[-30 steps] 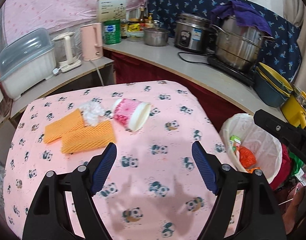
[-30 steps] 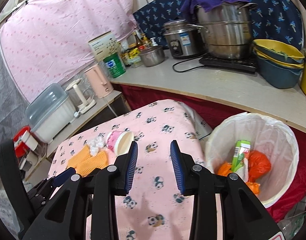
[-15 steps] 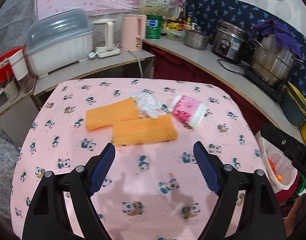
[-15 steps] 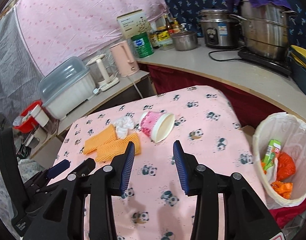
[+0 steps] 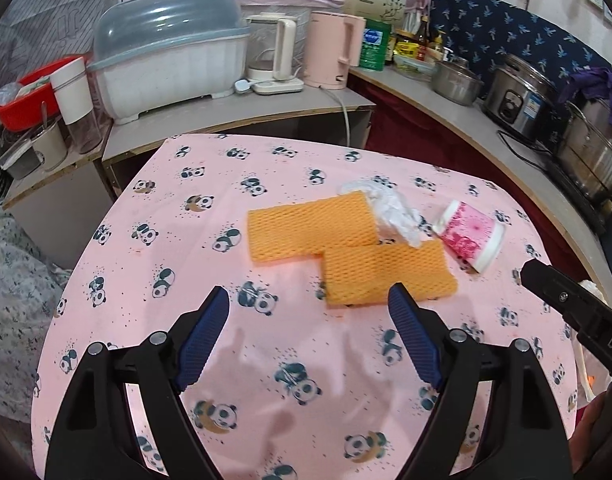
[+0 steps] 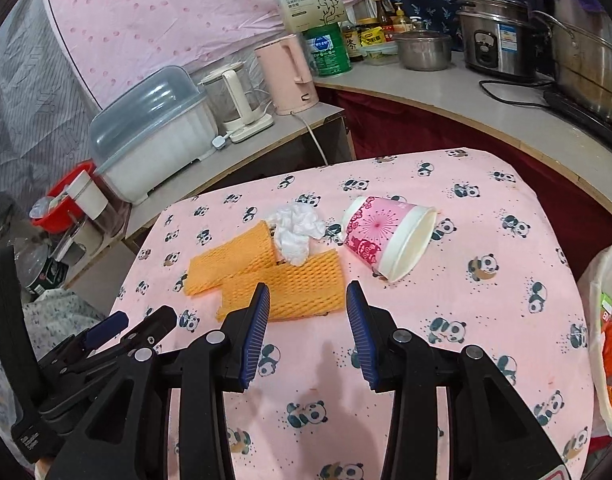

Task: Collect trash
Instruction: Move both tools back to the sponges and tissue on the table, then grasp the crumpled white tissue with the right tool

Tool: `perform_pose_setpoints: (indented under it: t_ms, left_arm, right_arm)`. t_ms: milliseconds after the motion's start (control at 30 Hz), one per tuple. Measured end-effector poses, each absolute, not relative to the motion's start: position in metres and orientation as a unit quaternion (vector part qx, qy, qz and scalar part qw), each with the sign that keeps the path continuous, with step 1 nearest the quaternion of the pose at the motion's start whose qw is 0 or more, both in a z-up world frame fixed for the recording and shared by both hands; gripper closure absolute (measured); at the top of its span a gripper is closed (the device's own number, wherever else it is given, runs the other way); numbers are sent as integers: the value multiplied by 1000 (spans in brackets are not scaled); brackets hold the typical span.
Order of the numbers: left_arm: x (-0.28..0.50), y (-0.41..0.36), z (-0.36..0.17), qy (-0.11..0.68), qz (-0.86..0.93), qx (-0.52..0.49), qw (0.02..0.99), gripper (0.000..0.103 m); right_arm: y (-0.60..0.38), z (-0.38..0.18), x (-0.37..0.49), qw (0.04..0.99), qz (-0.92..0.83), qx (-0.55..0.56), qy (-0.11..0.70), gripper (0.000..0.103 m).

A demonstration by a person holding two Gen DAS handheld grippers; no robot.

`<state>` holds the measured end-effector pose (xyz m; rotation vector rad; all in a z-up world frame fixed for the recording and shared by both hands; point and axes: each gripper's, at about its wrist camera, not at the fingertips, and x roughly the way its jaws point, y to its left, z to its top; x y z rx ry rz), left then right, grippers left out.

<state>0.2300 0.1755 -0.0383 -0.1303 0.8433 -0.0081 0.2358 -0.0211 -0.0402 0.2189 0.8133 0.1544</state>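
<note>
Trash, orange foam-net sleeves (image 6: 282, 284), crumpled white tissue (image 6: 296, 232), pink paper cup (image 6: 386, 236), lies mid-table: light, squashy; pinch edges. Left gripper (image 5: 308, 334) wide, right gripper (image 6: 308, 320) half-open, both empty.

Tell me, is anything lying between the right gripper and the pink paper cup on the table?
Nothing visible. The right gripper hangs open and empty over bare cloth, and the cup lies on its side just ahead and to its right. The orange foam nets and the tissue sit left of that path.
</note>
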Motion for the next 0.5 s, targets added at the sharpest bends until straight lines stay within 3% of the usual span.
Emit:
perform_pose_setpoints:
  t_ms: [500]
  left_arm:
    - [299,206,-70,432,22,-83,898,19]
  right_arm:
    - [15,-88,333,889,99,89,438,63]
